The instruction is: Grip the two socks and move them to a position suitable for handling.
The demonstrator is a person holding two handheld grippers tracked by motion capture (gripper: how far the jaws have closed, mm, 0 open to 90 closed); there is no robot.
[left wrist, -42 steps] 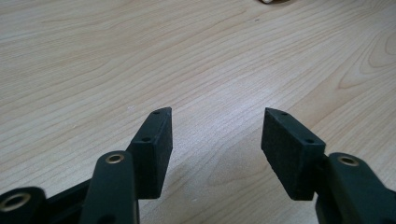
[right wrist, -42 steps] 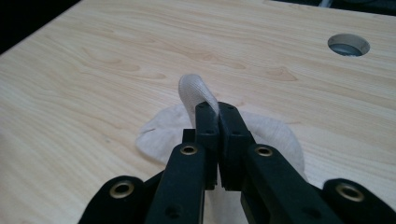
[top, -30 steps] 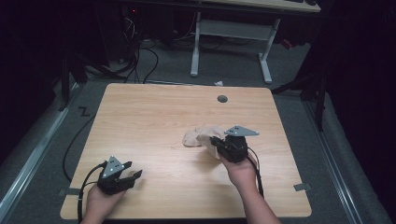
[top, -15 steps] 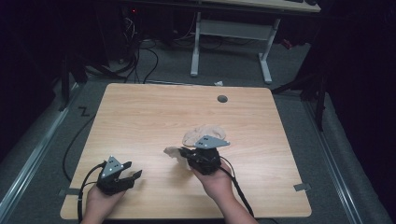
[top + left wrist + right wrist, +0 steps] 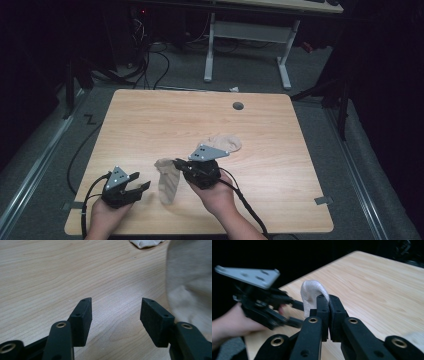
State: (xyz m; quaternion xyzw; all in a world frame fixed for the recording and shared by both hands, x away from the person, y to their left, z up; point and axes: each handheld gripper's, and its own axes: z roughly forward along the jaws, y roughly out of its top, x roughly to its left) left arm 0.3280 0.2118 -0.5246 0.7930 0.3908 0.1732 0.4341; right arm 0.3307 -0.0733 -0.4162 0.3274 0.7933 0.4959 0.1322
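Beige sock [image 5: 168, 181] hangs pinched in right tool [image 5: 181, 166]; left tool [image 5: 138, 187] gapes nearby, second sock [image 5: 225, 143] behind.

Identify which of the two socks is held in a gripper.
The sock hanging from the right gripper, near the table's front edge. The other sock lies flat behind that gripper, ungripped.

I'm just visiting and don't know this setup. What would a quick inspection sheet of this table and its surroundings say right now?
Surface: wooden table, round hole near far edge.
Job's things: hanging sock pinched at its top; second sock lying flat behind.
Clutter: nothing seen.
Grippers: right gripper shut on hanging sock; left gripper open, nothing between its fingers, low over the table.
Cables: one trails from each gripper; floor cables beyond table.
Surroundings: dark room, white desk legs, grey floor.
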